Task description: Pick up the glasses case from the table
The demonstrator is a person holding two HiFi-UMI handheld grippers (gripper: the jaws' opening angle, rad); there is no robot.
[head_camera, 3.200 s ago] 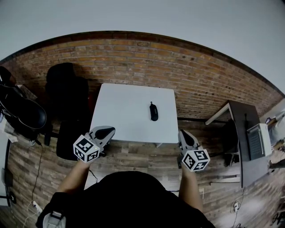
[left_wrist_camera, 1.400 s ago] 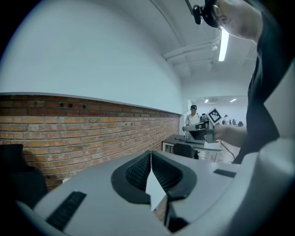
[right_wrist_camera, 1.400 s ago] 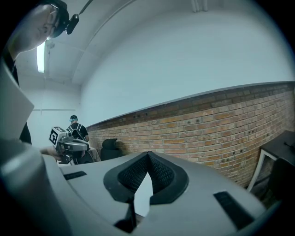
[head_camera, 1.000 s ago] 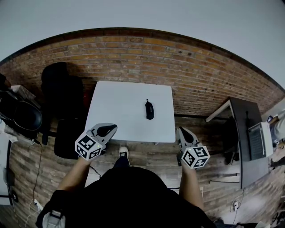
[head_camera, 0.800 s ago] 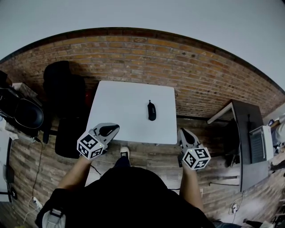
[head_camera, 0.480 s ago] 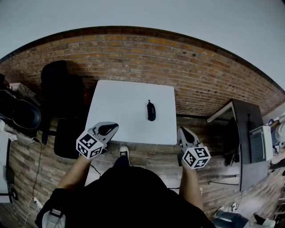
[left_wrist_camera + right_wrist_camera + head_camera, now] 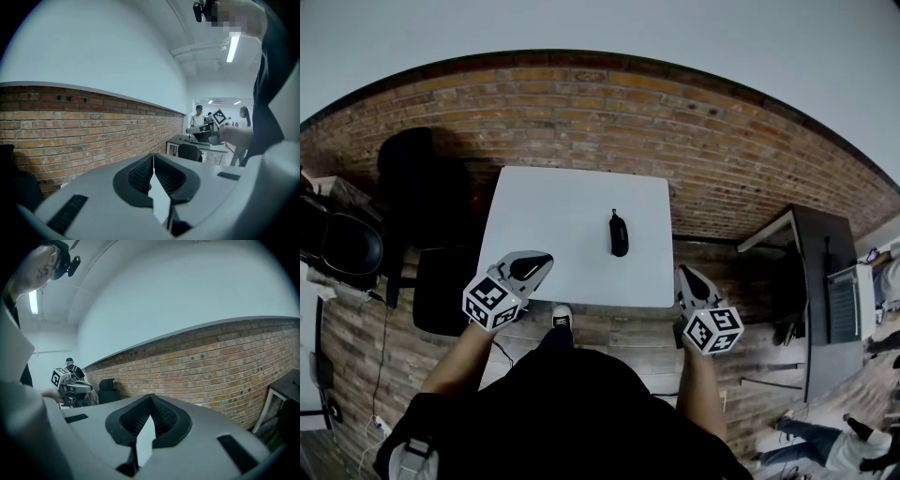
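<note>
Looking first at what cannot be read: the glasses case [image 7: 619, 233] is too small in the head view for any seam, zip or texture to be made out. Neither gripper view shows it, since each gripper's own grey body fills the lower field. The left gripper [image 7: 538, 262] overlaps the near left corner of the white table [image 7: 544, 211] and hides that stretch of edge. The person's dark torso [image 7: 572, 412] covers the floor beneath both hands.

Jaws: the left gripper's jaws meet at the tips with nothing between them. The right gripper [image 7: 685, 277] is likewise closed tip to tip and empty. It hangs just off the table's near right corner, over wood floor [image 7: 609, 330].

Room: white tabletop shows on every side of the case. A black chair [image 7: 441, 281] stands just left of the left gripper. A dark desk [image 7: 816, 272] stands well to the right of the right gripper. A brick wall [image 7: 581, 112] runs beyond the table's far edge.

Case: dark, slim and elongated, lying flat with its long axis pointing away from the grippers, a small tab at the far end. It sits ahead of and between the two grippers, nearer the right gripper's side and well apart from both.
</note>
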